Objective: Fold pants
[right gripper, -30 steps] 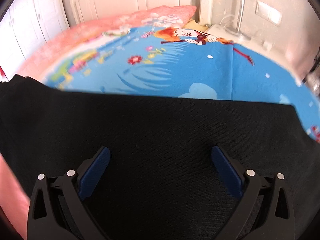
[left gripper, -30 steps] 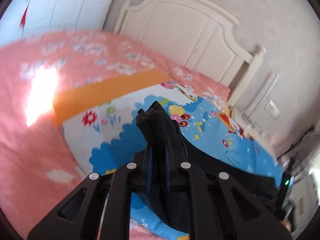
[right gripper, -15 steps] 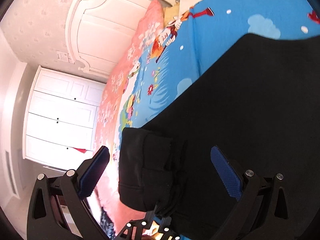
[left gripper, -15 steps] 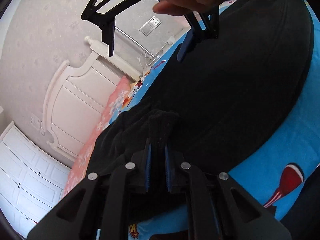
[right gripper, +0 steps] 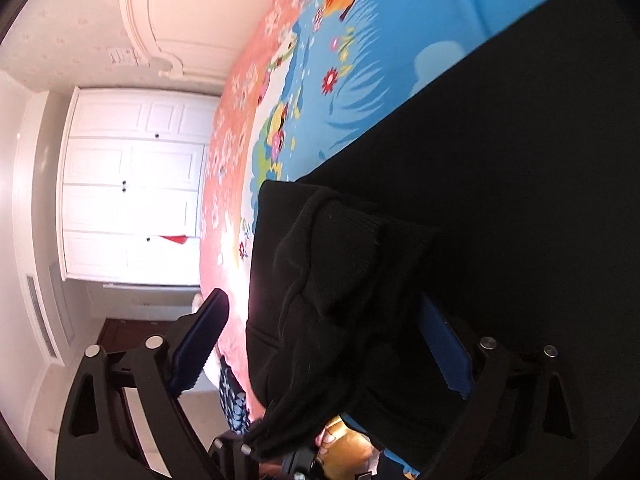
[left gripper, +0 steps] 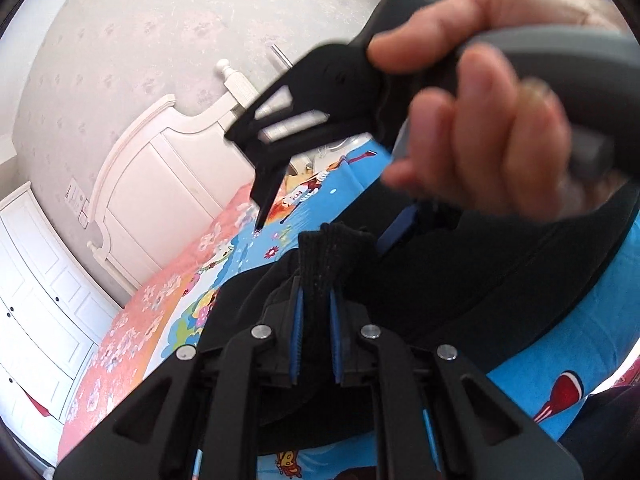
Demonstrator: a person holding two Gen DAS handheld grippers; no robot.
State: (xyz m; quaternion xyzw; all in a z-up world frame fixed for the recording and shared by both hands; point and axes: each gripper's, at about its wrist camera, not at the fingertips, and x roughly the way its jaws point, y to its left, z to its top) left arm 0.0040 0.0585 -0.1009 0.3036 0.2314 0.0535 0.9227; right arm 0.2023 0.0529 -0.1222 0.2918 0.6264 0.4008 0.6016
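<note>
Left tongs (left gripper: pixel 316 312) clamped on a bunched ribbed fold of the black pants (left gripper: pixel 460 280), which lie ahead over the blue cartoon bedsheet (right gripper: pixel 380 72). Right tongs (right gripper: pixel 320 344) apart, straddling the lifted fold; right hand (left gripper: pixel 480 120) above left tongs.

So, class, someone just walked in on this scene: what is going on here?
A person is folding black pants on a bed with a cartoon-print sheet. The left claw is shut on a bunched ribbed edge of the fabric. The right claw, held in the person's hand, is open with that same bunched edge between its blue pads, not yet closed on it.
</note>
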